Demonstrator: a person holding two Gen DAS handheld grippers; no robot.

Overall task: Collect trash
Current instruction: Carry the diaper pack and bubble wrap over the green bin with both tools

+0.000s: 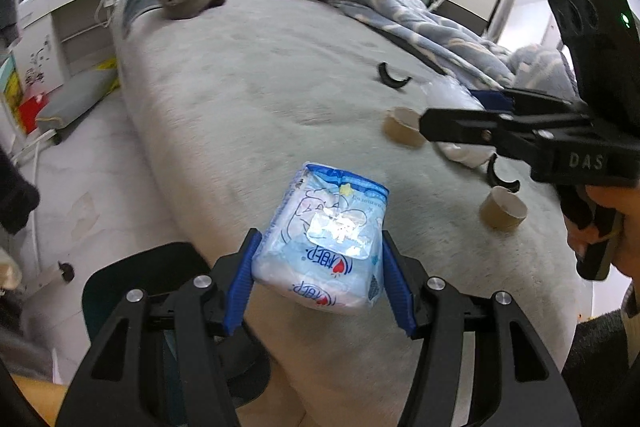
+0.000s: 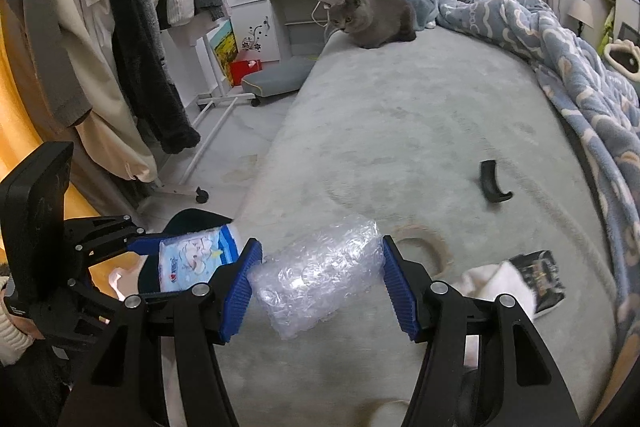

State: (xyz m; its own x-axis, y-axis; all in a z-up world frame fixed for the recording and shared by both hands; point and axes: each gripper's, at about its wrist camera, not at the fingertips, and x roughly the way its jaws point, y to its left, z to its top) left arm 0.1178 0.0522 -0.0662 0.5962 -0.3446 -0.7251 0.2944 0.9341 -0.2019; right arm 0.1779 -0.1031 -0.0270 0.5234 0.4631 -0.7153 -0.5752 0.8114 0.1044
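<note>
Trash is in both grippers at this moment. Left gripper (image 1: 318,277) has its jaws closed on a blue-and-white tissue pack (image 1: 326,247), held clear of the bed (image 1: 260,87) near its left edge. Right gripper (image 2: 320,285) has its jaws closed on a wad of bubble wrap (image 2: 320,279), just above the near part of the bed. Judged handling: both items look light and soft; the pack's glossy film may slip, so a hold across its flat sides near the middle seems soundest, while the wrap crushes readily and needs only modest pressure. Remaining on the bed: two cardboard rolls (image 1: 402,127), two black curved clips (image 1: 394,77), a dark wrapper (image 2: 542,281). A grey cat (image 2: 370,15) sits at the far end, well apart.
</note>
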